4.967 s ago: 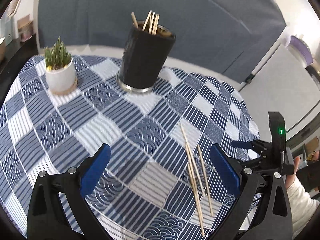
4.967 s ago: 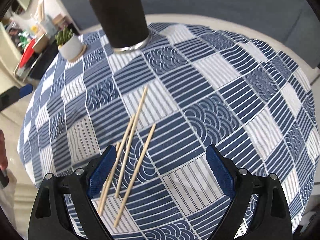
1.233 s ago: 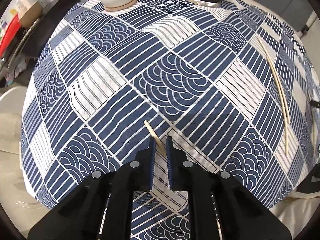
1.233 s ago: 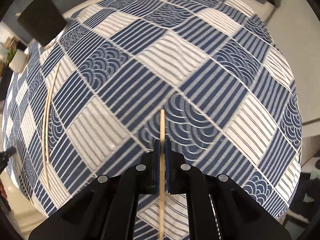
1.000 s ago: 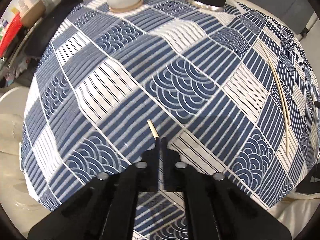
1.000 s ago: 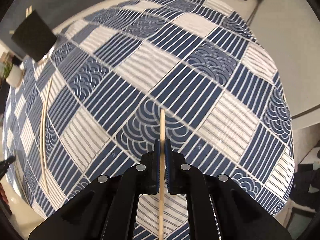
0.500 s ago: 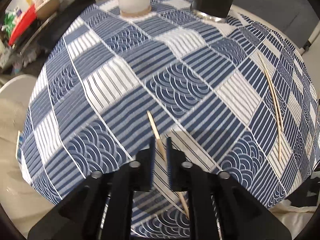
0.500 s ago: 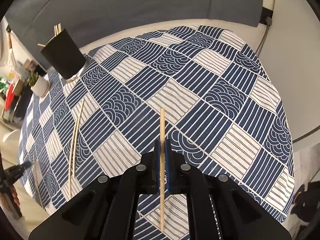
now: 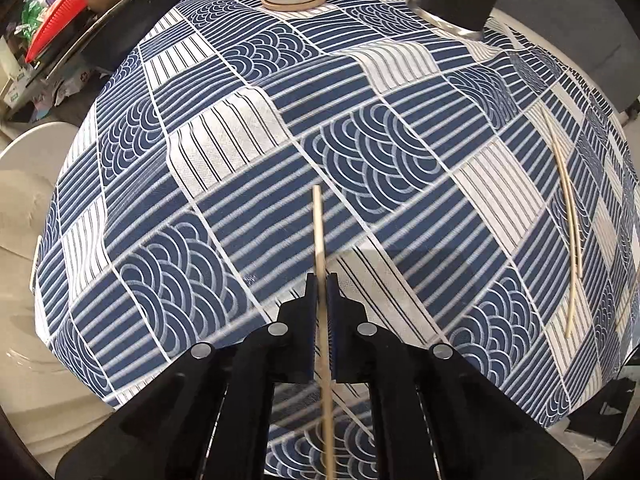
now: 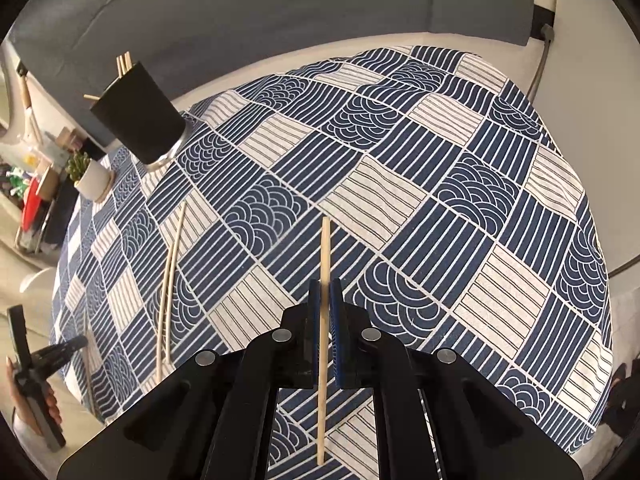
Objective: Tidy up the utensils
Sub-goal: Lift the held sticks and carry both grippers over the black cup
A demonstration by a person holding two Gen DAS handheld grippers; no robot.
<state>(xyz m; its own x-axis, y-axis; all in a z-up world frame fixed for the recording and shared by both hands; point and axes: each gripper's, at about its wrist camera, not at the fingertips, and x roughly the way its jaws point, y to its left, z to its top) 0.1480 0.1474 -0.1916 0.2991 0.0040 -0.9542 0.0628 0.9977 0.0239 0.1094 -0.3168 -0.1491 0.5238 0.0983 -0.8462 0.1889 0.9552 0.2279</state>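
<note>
1. Left gripper point(image 9: 321, 280): jaws just flicked apart and back, now pinched on a chopstick point(image 9: 319, 232). The stick runs straight out ahead between the pads, tail trailing back under the gripper.
2. Right gripper point(image 10: 325, 286): clamped on a second chopstick point(image 10: 325, 256), held partway along so both ends stick out clear of the pads. It looks lifted off the cloth point(image 10: 440, 200).
3. Two more sticks point(image 10: 170, 276) lie side by side on the cloth, well apart from both grippers.
4. Holder point(image 10: 138, 114) stands at the far edge, a few sticks already upright in it; small plant pot point(image 10: 93, 181) near it.
5. Handling, our read: thin wood, stiff, very light, smooth. We expect it to pivot in the pads if gripped off-centre, so hold near the middle or slightly towards the top end for a tip-down drop.
6. Risk: a stick that swings in the grip could miss the holder mouth or knock the ones inside.
</note>
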